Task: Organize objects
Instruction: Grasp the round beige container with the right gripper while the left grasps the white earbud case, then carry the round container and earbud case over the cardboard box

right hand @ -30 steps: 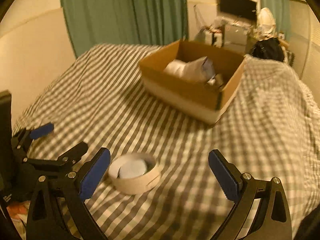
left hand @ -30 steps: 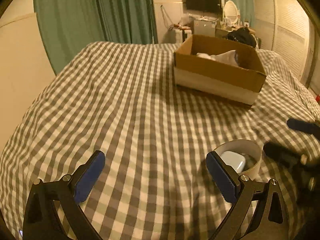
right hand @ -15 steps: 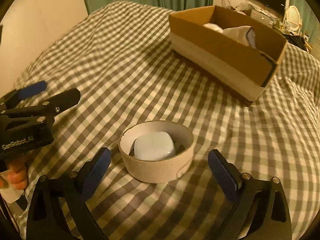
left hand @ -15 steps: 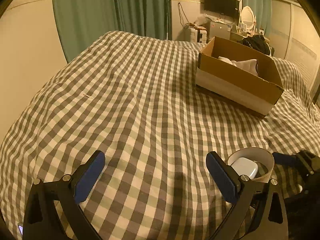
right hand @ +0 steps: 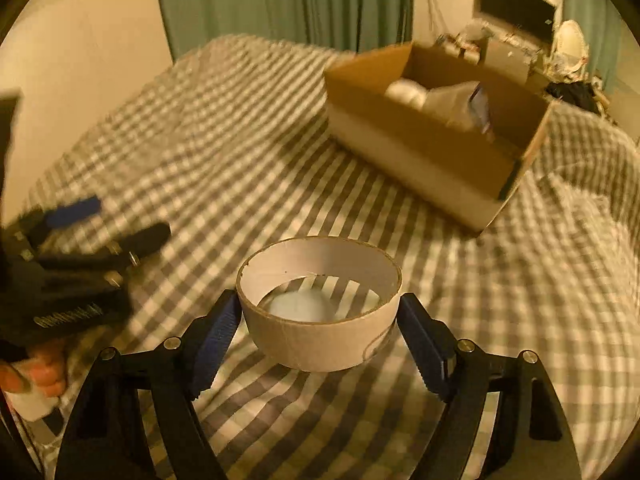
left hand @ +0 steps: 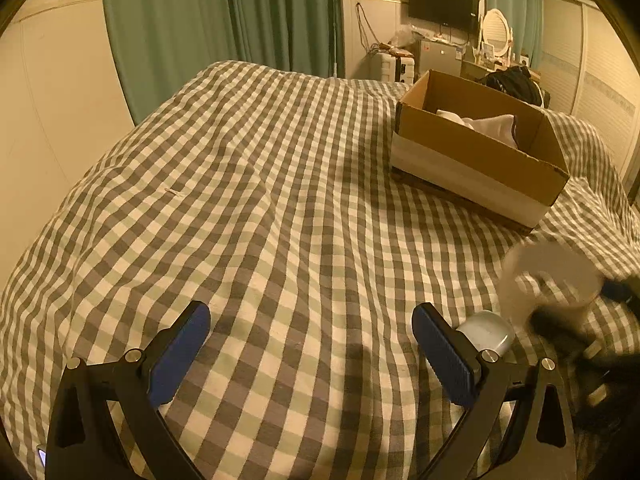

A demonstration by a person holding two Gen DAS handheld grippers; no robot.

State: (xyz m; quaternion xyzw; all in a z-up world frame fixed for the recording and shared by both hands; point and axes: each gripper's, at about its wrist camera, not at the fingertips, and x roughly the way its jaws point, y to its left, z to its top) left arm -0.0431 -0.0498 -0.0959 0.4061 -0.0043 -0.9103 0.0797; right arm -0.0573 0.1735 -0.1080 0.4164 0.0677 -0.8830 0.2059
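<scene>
A short cardboard ring (right hand: 320,332) sits between the blue pads of my right gripper (right hand: 319,312). Its jaws are closing and both pads touch the ring's sides. The ring looks lifted off the checked bedcover (right hand: 248,148); through it I see a pale rounded case (right hand: 298,306) lying below. In the left wrist view the ring (left hand: 548,280) is a blur above the case (left hand: 486,330), with the right gripper (left hand: 580,328) dark and blurred beside it. My left gripper (left hand: 311,320) stands open over the cover with nothing between its pads.
An open cardboard box (left hand: 472,176) with white things inside stands further back on the bed, to the right. Green curtains, a wall, and a dresser with a screen and mirror lie beyond. A hand (right hand: 36,372) holds the left gripper (right hand: 92,224).
My right gripper came down around the ring and narrowed onto it. The ring now sits higher, leaving the pale case uncovered on the cover. The left gripper stayed nearly still and open.
</scene>
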